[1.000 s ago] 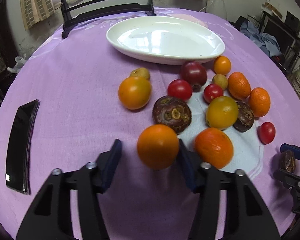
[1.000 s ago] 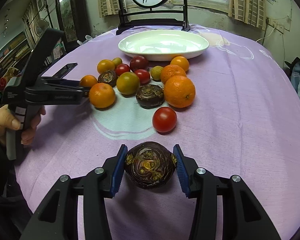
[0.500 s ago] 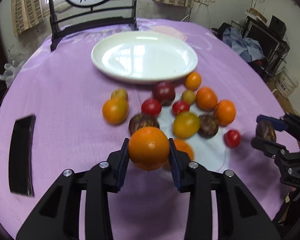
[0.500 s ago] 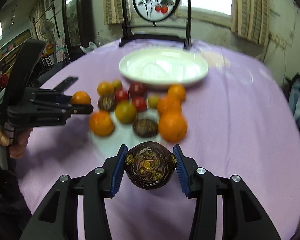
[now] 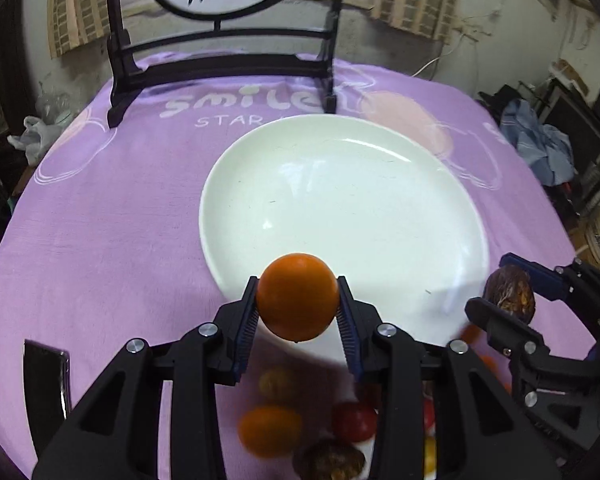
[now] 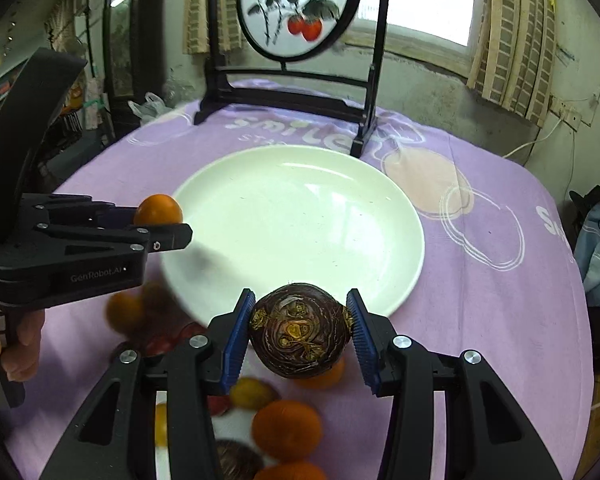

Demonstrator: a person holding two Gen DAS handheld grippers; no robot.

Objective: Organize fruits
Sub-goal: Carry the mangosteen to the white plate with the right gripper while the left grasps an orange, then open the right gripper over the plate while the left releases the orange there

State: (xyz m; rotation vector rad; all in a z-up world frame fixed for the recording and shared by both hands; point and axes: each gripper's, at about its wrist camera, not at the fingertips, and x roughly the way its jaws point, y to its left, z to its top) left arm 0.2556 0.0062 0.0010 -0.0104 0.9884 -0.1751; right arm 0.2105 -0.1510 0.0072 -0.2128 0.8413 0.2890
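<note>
Left wrist view: the left gripper (image 5: 298, 312), its jaws just closed, pinches an orange (image 5: 297, 297), now lifted from the pile to the white plate (image 5: 260, 184)'s near rim. Right wrist view: the right gripper (image 6: 300, 330) clamps a dark mangosteen (image 6: 299, 330) at the near rim too, so both fruits look ready to set down.

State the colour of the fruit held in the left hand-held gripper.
Orange: the round fruit in the left hand-held gripper shows best in the left wrist view.

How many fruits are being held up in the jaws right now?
2. An orange is in the left gripper, and a dark purple fruit is in the right gripper, both near the white plate.
</note>
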